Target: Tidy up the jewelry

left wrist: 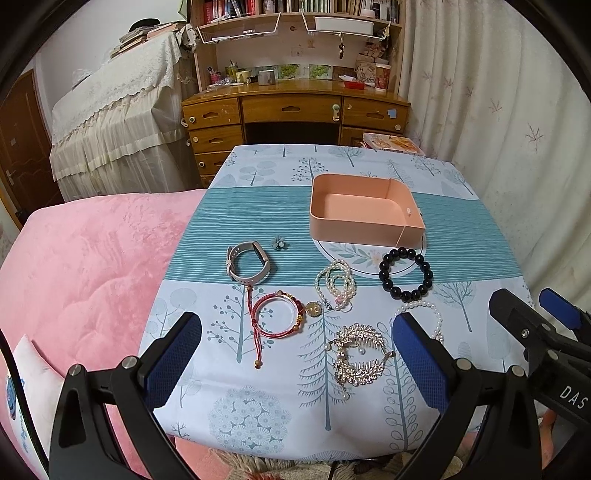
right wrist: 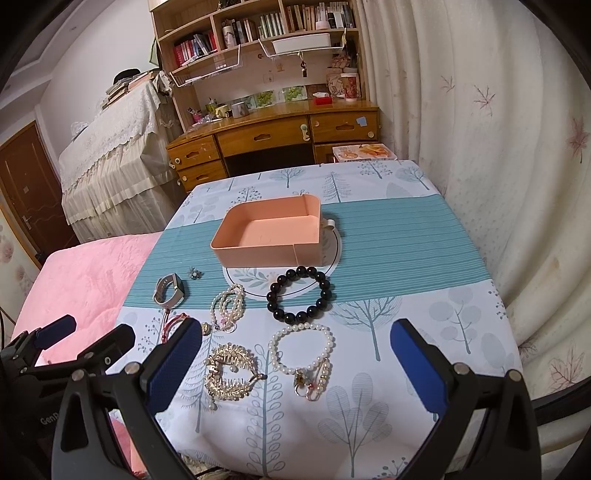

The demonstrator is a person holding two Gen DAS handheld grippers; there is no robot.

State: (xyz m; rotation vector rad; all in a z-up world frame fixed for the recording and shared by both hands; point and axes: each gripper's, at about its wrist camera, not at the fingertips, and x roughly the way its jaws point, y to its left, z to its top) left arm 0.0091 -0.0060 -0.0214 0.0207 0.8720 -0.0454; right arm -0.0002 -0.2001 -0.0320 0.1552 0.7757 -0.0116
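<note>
the room is evenly lit from above, soft and a little warm, with no hard shadows on the tablecloth (left wrist: pixel 258 369); the jewelry throws only faint ones. both views bend strongly at the edges, so the curtain (right wrist: pixel 480 147) bows and the bookshelf (left wrist: pixel 295 22) curves, and black corners ring each picture. the middle is sharp enough to count beads on the black bracelet (right wrist: pixel 300 293). the desk top (right wrist: pixel 280 110) shows a mild sheen. far shelves look soft and grainy, book spines unreadable.
</note>
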